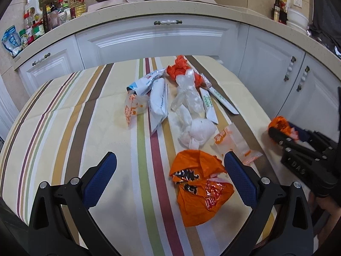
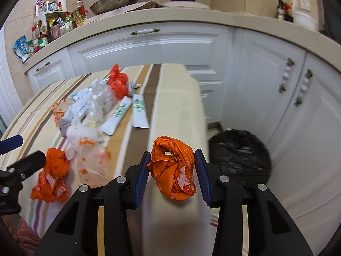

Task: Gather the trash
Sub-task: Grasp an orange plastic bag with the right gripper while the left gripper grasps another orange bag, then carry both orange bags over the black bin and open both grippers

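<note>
Tabletop point(image 2: 177, 106); right tongs point(image 2: 171, 166) clamping orange wrapper point(image 2: 172, 170)

Both cameras ride just behind their claws and look forward and steeply down over the striped bench point(image 1: 64, 115) toward the white cabinets point(image 1: 159, 40). The left view sits close above the bench's middle. The right view hangs nearer the bench's right edge, taking in the black bin point(image 2: 240, 155) beside it. Both share the scattered wrappers point(image 1: 191, 98) and the cabinets behind.
</note>
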`<action>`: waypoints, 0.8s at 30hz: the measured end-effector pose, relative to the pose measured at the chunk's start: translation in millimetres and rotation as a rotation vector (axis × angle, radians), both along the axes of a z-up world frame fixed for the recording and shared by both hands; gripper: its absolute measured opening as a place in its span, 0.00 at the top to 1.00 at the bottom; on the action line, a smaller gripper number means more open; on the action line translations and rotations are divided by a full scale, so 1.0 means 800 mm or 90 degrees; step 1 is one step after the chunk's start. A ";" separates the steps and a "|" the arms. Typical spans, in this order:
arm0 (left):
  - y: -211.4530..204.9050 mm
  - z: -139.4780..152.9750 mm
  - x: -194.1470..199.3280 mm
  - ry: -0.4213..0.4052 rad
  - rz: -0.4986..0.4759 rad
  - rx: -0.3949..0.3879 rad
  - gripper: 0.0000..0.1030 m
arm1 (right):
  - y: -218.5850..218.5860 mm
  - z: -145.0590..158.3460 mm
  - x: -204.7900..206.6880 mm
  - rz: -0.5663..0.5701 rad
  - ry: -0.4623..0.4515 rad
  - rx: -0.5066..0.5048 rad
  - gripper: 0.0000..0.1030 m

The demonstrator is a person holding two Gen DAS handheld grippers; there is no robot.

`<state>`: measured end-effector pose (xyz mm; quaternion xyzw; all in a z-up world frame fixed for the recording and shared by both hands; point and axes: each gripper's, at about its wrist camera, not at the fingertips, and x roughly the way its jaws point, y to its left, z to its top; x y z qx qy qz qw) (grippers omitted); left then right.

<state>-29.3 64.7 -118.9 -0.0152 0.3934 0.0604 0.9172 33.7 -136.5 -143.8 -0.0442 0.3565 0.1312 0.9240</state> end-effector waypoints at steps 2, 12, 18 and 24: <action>-0.003 -0.007 -0.001 0.007 0.003 0.002 0.05 | -0.009 0.002 -0.005 -0.012 -0.007 -0.002 0.59; -0.010 -0.025 -0.001 0.035 -0.008 -0.002 0.38 | -0.038 0.009 -0.015 -0.053 -0.025 0.001 0.59; -0.007 -0.029 -0.006 0.046 -0.019 -0.022 0.53 | -0.041 0.009 -0.021 -0.062 -0.033 0.002 0.59; -0.004 -0.024 -0.016 0.034 -0.015 -0.020 0.56 | -0.041 0.011 -0.026 -0.067 -0.042 0.000 0.59</action>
